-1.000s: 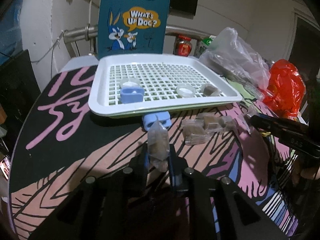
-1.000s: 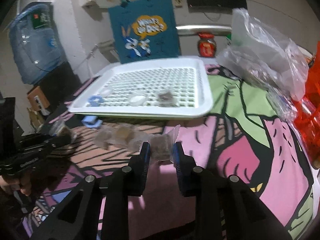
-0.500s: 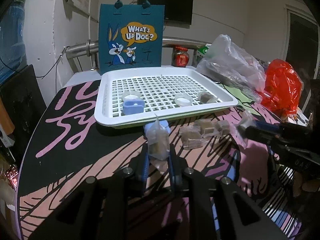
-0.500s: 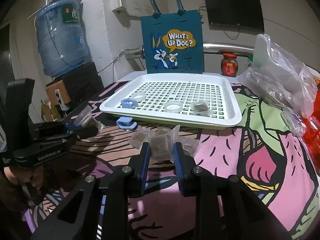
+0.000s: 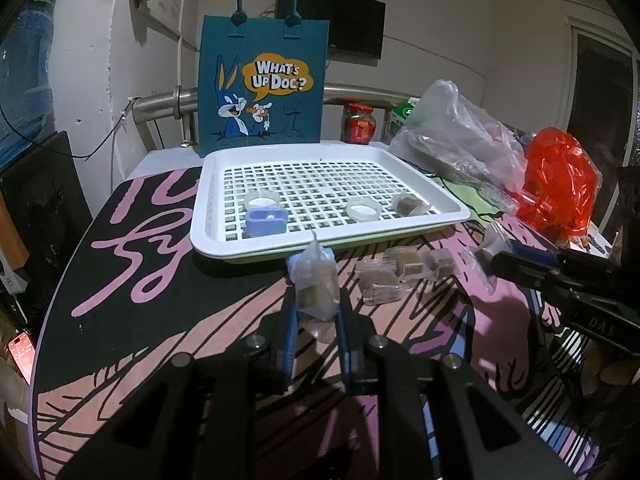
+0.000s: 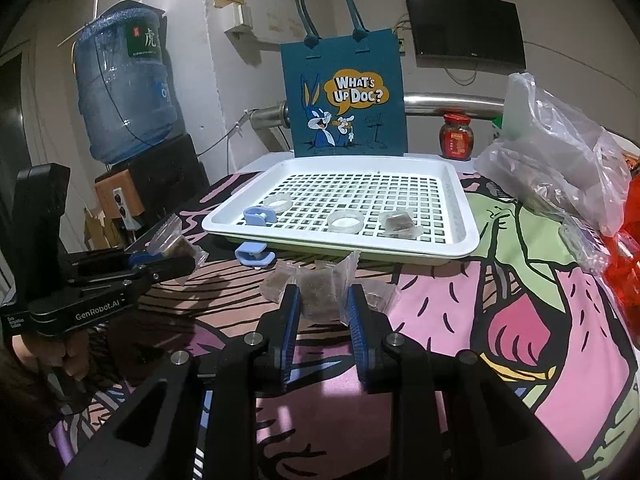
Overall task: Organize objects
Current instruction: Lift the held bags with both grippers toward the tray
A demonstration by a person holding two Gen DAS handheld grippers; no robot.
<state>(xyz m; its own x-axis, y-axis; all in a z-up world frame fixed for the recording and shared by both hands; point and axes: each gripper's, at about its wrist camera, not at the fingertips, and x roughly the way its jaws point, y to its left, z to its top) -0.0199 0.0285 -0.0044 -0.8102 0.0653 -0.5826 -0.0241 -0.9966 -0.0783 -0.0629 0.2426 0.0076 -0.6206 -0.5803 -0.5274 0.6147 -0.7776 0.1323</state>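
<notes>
My left gripper [image 5: 315, 312] is shut on a clear packet with a brown cube [image 5: 316, 288], held above the table in front of the white grid tray [image 5: 208, 236]. My right gripper [image 6: 322, 304] is shut on another brown-cube packet [image 6: 320, 296], lifted near several loose packets [image 6: 276, 284]. The tray [image 6: 468, 220] holds two clear round lids [image 6: 345, 222], a blue clip [image 6: 258, 216] and one packet [image 6: 398, 222]. A second blue clip [image 6: 254, 258] lies on the table before the tray. The left gripper also shows in the right wrist view [image 6: 176, 256].
A teal Bugs Bunny bag [image 5: 262, 92] stands behind the tray. Clear plastic bags [image 5: 460, 140] and a red bag [image 5: 560, 184] lie at the right. A red jar [image 6: 456, 136] and a water bottle [image 6: 124, 88] are at the back.
Both grippers have risen and drawn back from the table with their packets. The views now look more level at the tray and bag.
</notes>
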